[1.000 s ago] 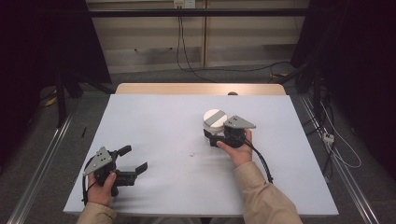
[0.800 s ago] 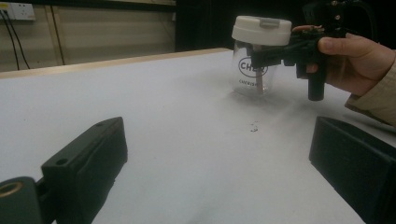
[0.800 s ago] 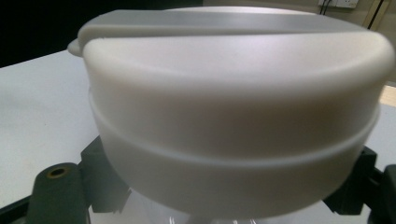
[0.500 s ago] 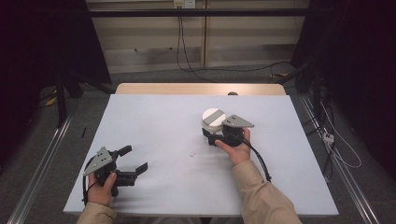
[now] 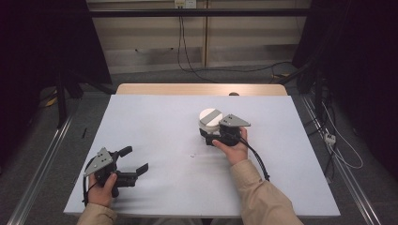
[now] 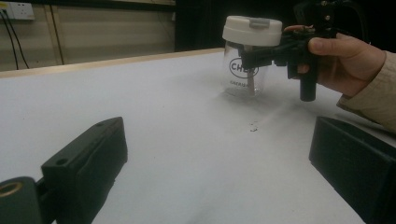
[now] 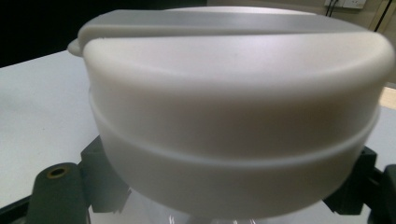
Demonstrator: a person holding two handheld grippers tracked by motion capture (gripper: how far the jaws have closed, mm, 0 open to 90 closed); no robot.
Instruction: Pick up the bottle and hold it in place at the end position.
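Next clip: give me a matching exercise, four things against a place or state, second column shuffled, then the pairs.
Things:
1. clear glass jar with white lid
2. left gripper
3. right gripper
4. pale blue table

States or places:
A. jaws open, nothing between them
B. closed on the jar just under its lid
C. stands upright, lid on, dark printed logo on its side
D. bears a small dark speck near its middle

Pairs: 1-C, 2-A, 3-B, 4-D
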